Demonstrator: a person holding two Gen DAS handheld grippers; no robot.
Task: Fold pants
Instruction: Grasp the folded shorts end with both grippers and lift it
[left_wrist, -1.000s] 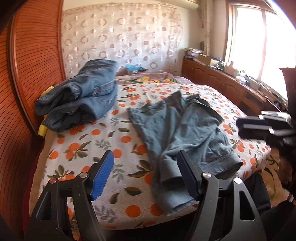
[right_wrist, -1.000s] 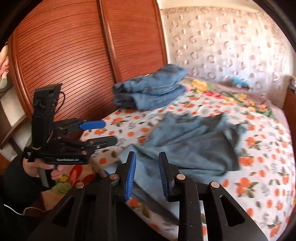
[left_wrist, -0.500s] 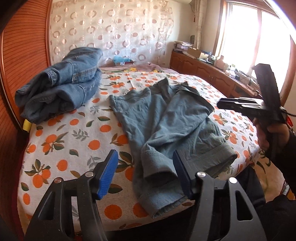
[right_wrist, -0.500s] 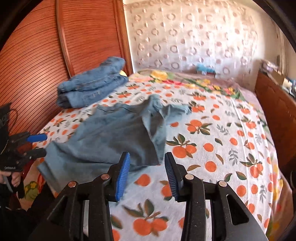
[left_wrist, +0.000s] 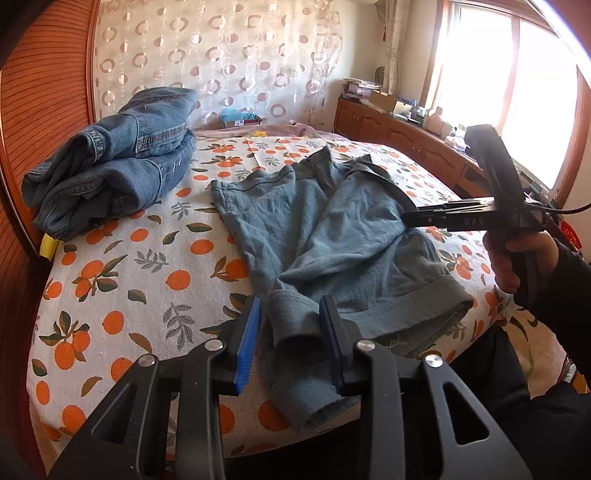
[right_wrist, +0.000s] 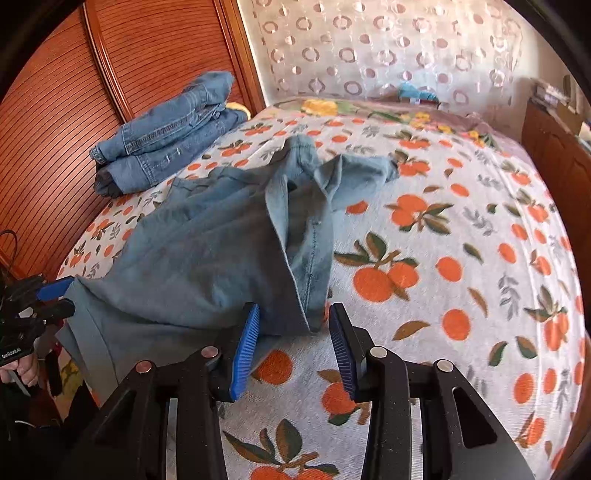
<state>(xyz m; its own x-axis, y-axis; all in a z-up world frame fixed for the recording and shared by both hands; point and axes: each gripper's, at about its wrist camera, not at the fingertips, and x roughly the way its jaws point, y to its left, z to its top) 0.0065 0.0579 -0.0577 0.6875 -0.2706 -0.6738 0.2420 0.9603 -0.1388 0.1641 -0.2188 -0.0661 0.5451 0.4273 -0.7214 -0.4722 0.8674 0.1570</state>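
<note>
Grey-blue pants (left_wrist: 332, 240) lie rumpled on the bed with the orange-print cover (left_wrist: 147, 266); their leg ends hang at the near edge. My left gripper (left_wrist: 290, 332) is open, its jaws on either side of one leg cuff (left_wrist: 291, 321) without pinching it. My right gripper (right_wrist: 293, 347) is open just at the pants' side edge (right_wrist: 306, 280); the pants (right_wrist: 207, 251) spread to its left. The right gripper also shows in the left wrist view (left_wrist: 410, 216) above the pants' right side.
A pile of folded blue jeans (left_wrist: 110, 162) sits at the bed's far left by the wooden wardrobe doors (right_wrist: 110, 74). A wooden cabinet (left_wrist: 406, 133) with clutter runs under the window on the right. The bed's right half (right_wrist: 461, 240) is bare cover.
My left gripper moved in and narrowed around the leg cuff. My right gripper came down closer to the pants' side edge.
</note>
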